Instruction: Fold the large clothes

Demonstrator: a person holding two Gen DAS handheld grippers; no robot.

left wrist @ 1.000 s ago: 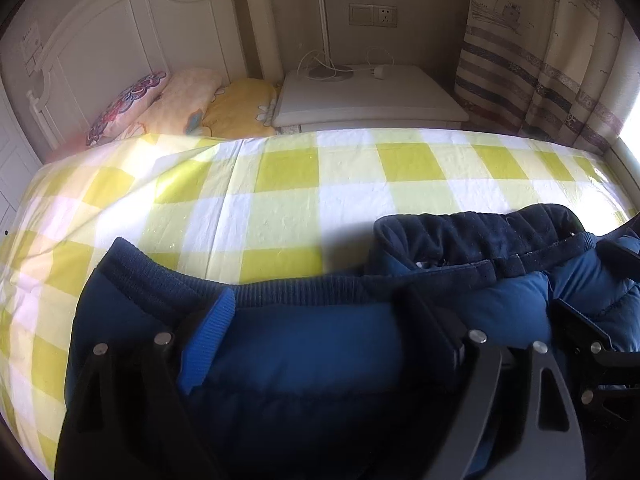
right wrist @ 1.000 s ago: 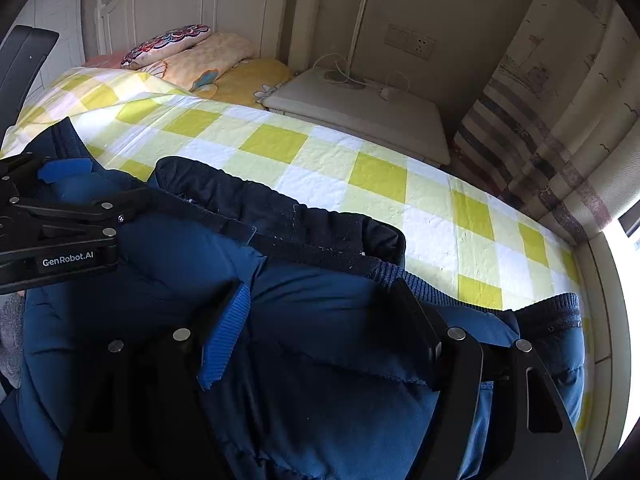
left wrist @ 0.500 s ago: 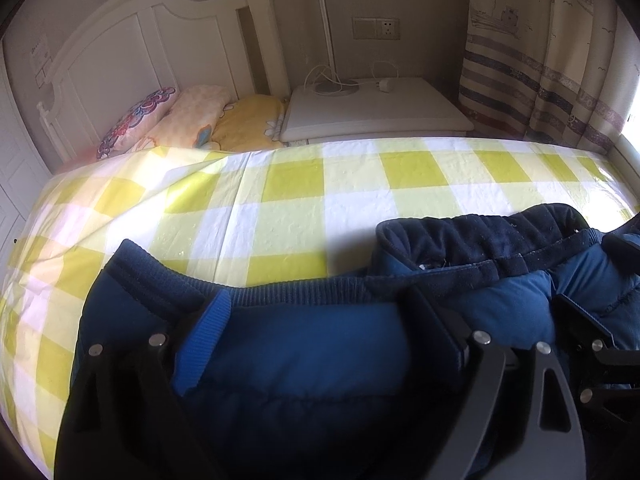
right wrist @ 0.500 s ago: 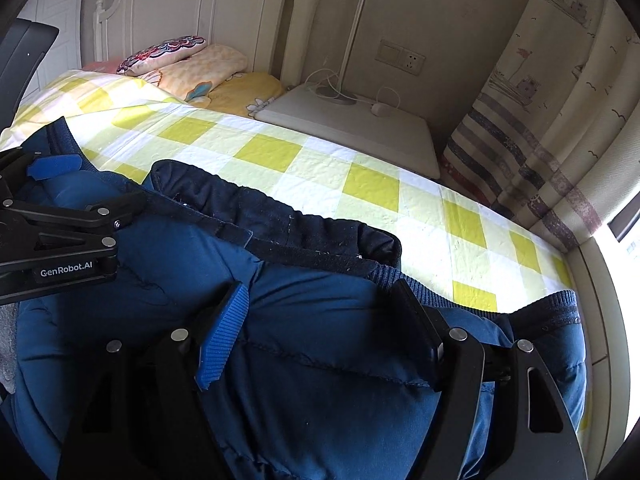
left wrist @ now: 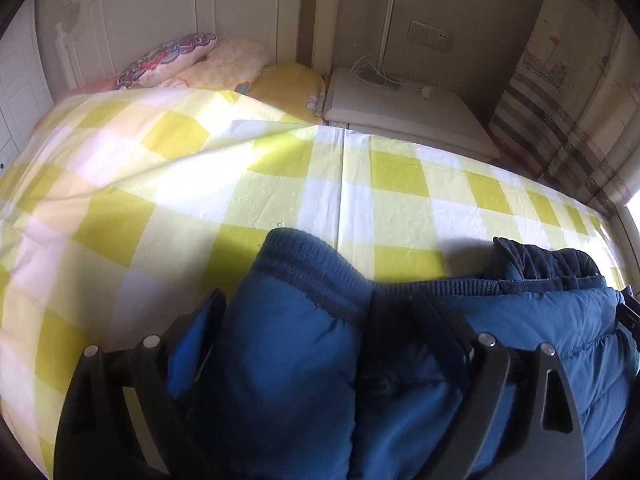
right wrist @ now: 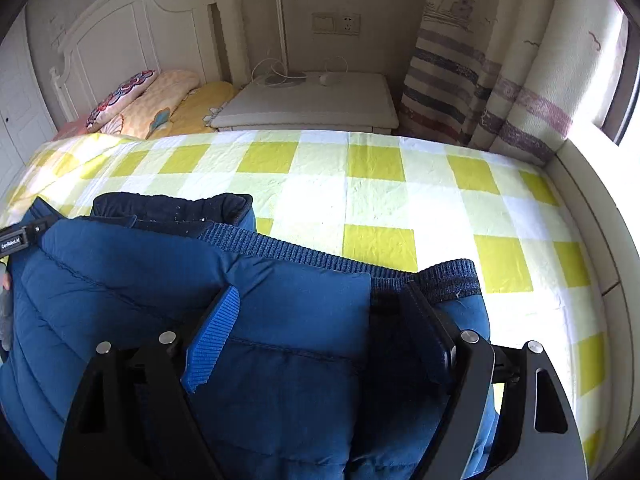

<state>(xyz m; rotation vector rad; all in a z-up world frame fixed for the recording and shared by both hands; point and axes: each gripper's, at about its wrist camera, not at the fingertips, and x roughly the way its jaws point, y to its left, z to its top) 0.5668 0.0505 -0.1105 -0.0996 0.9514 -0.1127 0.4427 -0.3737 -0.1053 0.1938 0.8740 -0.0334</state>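
A blue padded jacket [left wrist: 540, 328] [right wrist: 140, 272] with a dark ribbed hem lies flat on the yellow-and-white checked bed sheet [left wrist: 280, 192] [right wrist: 380, 200]. My left gripper [left wrist: 300, 312] hovers over the jacket's left end. Its jaws are opening, with padded fabric between them but not pinched. My right gripper [right wrist: 320, 296] stands over the jacket's right end by the ribbed cuff. Its jaws are also opening, with fabric bulging between them. The left gripper [right wrist: 16, 236] shows at the far left edge of the right wrist view.
Pillows [left wrist: 224, 64] [right wrist: 160, 96] lie at the head of the bed under a white headboard [right wrist: 132, 28]. A white nightstand [left wrist: 408, 108] [right wrist: 312, 104] with cables stands behind the bed, a striped curtain [right wrist: 480, 80] to its right. A low ledge [right wrist: 592, 208] borders the bed's right side.
Both grippers have moved apart toward the jacket's two ends and rolled. The jacket's left edge now lies between the left fingers, and its right cuff sits just past the right gripper's right finger.
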